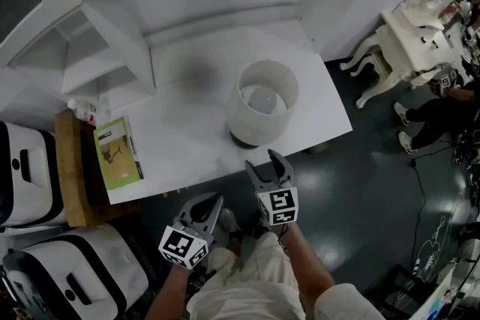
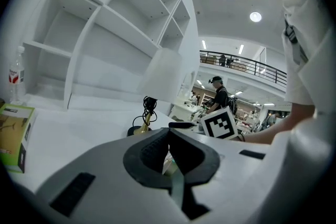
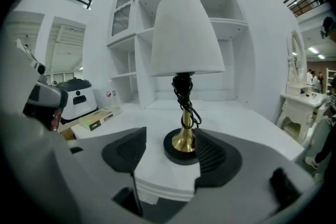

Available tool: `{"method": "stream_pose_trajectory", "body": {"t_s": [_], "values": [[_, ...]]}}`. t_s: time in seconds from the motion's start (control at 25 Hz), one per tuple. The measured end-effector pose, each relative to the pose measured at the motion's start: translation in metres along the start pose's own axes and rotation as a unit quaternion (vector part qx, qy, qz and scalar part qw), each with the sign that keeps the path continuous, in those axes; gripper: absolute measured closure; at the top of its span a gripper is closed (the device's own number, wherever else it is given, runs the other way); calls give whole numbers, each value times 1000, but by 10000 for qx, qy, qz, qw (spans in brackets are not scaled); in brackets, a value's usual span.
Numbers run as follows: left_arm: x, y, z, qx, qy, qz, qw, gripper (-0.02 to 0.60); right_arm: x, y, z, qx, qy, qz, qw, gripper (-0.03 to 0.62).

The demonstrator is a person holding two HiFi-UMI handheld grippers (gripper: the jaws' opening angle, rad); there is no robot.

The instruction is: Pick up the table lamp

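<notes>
The table lamp [image 3: 184, 50] looks light and top-heavy, so the right tool [image 3: 170, 139], jaws apart and empty, should grip its slick brass stem [image 3: 185, 131]; the left tool [image 2: 168, 136] is closed.

The table lamp [image 1: 262, 103] stands on the table [image 1: 187, 135], a box [image 1: 118, 152] to its left, shelves [image 1: 101, 56] behind.

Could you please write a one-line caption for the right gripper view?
Open right gripper lined up on the lamp, which stands on the white table.
</notes>
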State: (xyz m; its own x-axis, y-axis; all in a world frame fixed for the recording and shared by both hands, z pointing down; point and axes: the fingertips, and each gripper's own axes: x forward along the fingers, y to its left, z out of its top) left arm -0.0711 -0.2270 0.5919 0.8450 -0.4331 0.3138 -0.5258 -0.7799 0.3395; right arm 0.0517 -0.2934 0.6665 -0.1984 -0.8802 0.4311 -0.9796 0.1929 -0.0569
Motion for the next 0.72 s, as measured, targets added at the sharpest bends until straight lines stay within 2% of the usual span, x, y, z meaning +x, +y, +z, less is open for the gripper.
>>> {"method": "stream_pose_trajectory", "body": {"t_s": [0.16, 0.32, 0.72], "values": [[-3, 8, -4, -59, -2, 95, 9999, 572, 22, -8, -6, 2, -139, -55, 9999, 252], [-3, 7, -11, -101, 54, 87, 9999, 572, 39, -14, -9, 64, -215, -55, 9997, 214], [1, 11, -18, -138, 166, 106, 9997, 572, 87, -31, -10, -212, -107, 27, 9997, 195]]}}
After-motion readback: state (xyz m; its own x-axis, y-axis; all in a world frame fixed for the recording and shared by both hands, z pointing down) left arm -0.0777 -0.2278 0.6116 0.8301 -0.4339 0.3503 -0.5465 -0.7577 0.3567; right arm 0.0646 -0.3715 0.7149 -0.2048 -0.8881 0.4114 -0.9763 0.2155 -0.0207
